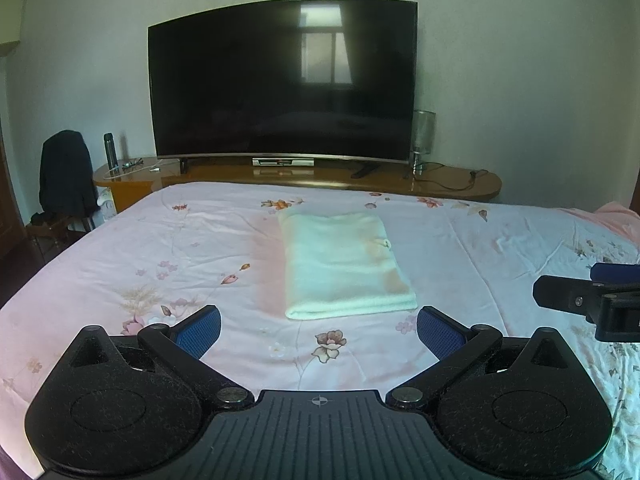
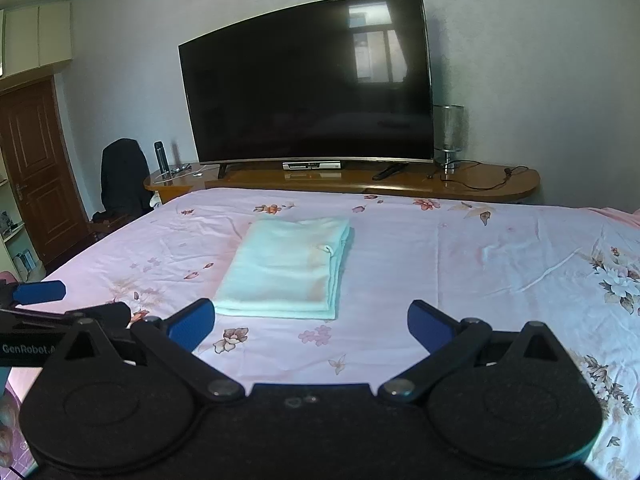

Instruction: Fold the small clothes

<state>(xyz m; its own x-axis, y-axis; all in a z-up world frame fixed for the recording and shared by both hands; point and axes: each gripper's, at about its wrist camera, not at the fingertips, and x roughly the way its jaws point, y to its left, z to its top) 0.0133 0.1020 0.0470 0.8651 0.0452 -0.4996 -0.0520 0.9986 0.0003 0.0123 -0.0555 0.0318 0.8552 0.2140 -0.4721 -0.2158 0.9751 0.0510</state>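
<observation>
Left wrist view: left gripper (image 1: 319, 330) has its blue fingers (image 1: 199, 330) spread wide, nothing between them, hovering over the near edge of the bed (image 1: 120, 248). Folded pale cloth (image 1: 344, 262) lies flat mid-bed, just beyond the fingertips, apart from both grippers. Right gripper (image 2: 311, 324) fingers also wide apart, empty, cloth (image 2: 286, 266) ahead and slightly left. Behind the far edge: wooden worktop (image 2: 400, 184) carrying a TV (image 2: 308, 80), dark bottle (image 2: 161, 156) and a glass cylinder (image 2: 449, 128), contents unclear.
</observation>
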